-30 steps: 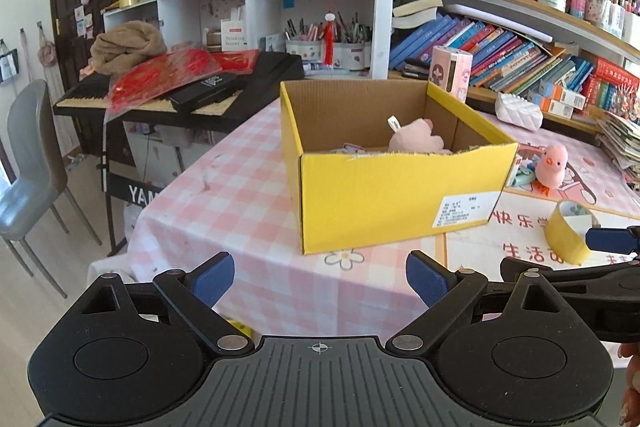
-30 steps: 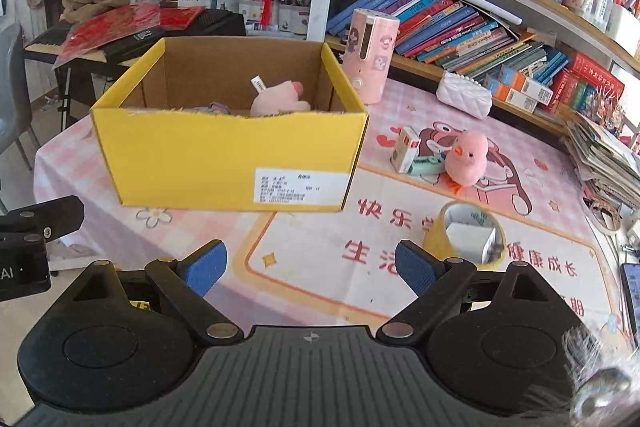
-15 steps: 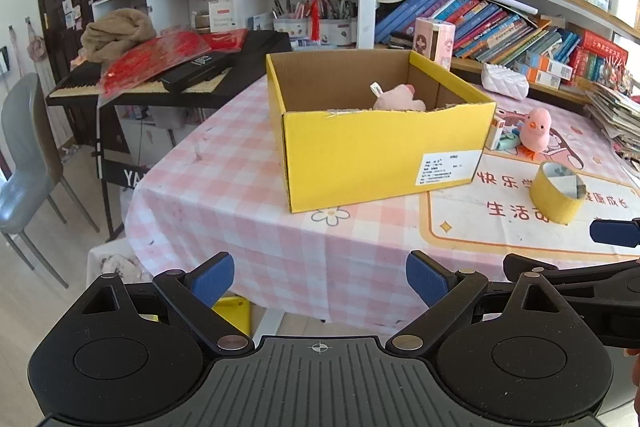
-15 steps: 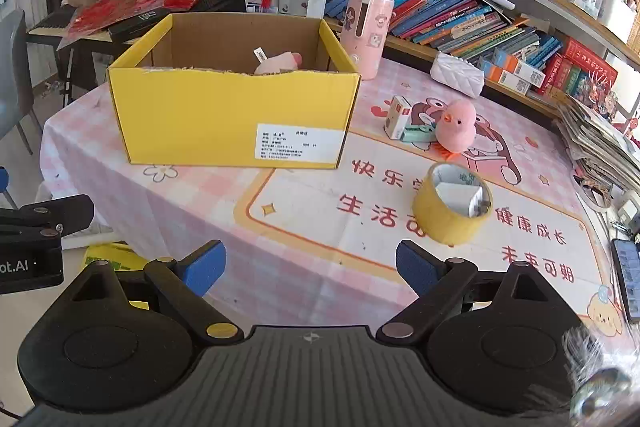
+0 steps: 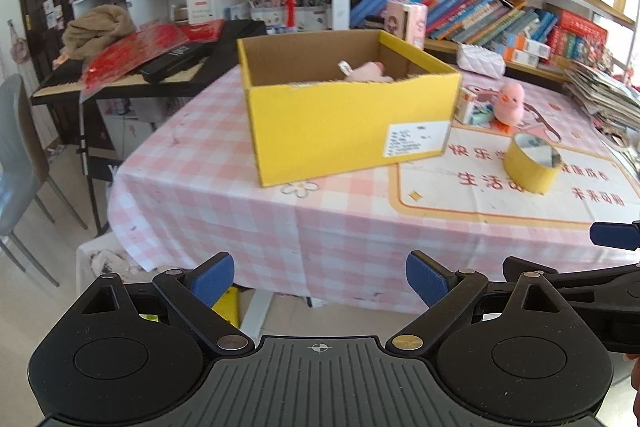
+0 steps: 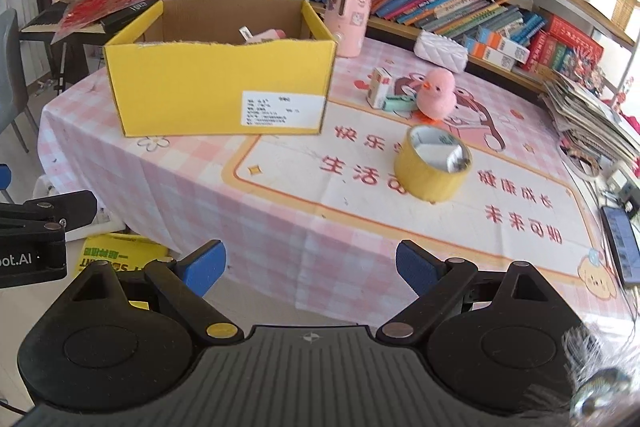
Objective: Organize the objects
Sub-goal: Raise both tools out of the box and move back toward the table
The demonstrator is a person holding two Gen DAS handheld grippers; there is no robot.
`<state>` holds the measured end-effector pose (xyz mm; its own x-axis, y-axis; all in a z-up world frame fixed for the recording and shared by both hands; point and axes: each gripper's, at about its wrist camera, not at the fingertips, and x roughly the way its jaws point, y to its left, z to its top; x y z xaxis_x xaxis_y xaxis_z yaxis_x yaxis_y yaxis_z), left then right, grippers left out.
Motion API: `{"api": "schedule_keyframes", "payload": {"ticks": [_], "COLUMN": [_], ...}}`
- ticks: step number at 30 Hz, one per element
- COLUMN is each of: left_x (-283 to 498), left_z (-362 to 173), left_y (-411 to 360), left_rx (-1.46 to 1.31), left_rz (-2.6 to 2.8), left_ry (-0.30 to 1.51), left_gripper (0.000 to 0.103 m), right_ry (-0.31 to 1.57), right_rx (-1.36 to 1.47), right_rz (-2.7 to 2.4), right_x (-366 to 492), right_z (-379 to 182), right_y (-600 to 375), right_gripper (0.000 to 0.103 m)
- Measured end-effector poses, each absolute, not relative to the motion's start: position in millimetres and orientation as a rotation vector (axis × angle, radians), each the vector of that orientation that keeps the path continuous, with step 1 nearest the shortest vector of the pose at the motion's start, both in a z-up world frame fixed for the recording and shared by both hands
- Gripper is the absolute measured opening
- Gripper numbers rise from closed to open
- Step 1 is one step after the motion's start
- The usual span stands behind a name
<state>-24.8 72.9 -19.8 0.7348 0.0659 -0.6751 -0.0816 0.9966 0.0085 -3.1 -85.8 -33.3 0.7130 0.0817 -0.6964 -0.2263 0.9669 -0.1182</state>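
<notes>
One yellow tape roll (image 6: 432, 169) sits on the table (image 6: 280, 211) right of the yellow box (image 6: 220, 83), near a pink duck (image 6: 437, 93) — well ahead of the right claw (image 6: 310, 269) and left claw (image 5: 319, 277), both spread wide, empty.

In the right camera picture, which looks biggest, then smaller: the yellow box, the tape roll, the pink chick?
1. Yellow box, easily the biggest.
2. Tape roll.
3. Pink chick, though it sits farther back, so that's less sure.
</notes>
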Motion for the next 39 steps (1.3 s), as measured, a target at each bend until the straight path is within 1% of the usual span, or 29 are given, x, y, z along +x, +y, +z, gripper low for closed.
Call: {"api": "schedule_keyframes", "payload": {"ticks": [8, 27, 39], "left_x": [-20.1, 12.8, 25.2], "left_z": [-20.2, -15.6, -16.2], "left_y": [56.5, 18.0, 5.3], "left_rx": [0.011, 0.06, 0.043], "left_rz": [0.011, -0.119, -0.136], "left_ry": [0.737, 0.713, 0.714], "left_gripper": [0.095, 0.095, 0.095], "right_ry": [0.794, 0.796, 0.796], "right_rx": [-0.155, -0.081, -0.095], "right_rz": [0.072, -0.068, -0.076], "right_x": [-6.1, 9.0, 20.2], "right_z": [-36.5, -33.2, -31.1], "right_y": [-108.9, -152.9, -165.9], "right_gripper": [0.092, 0.092, 0.092]}}
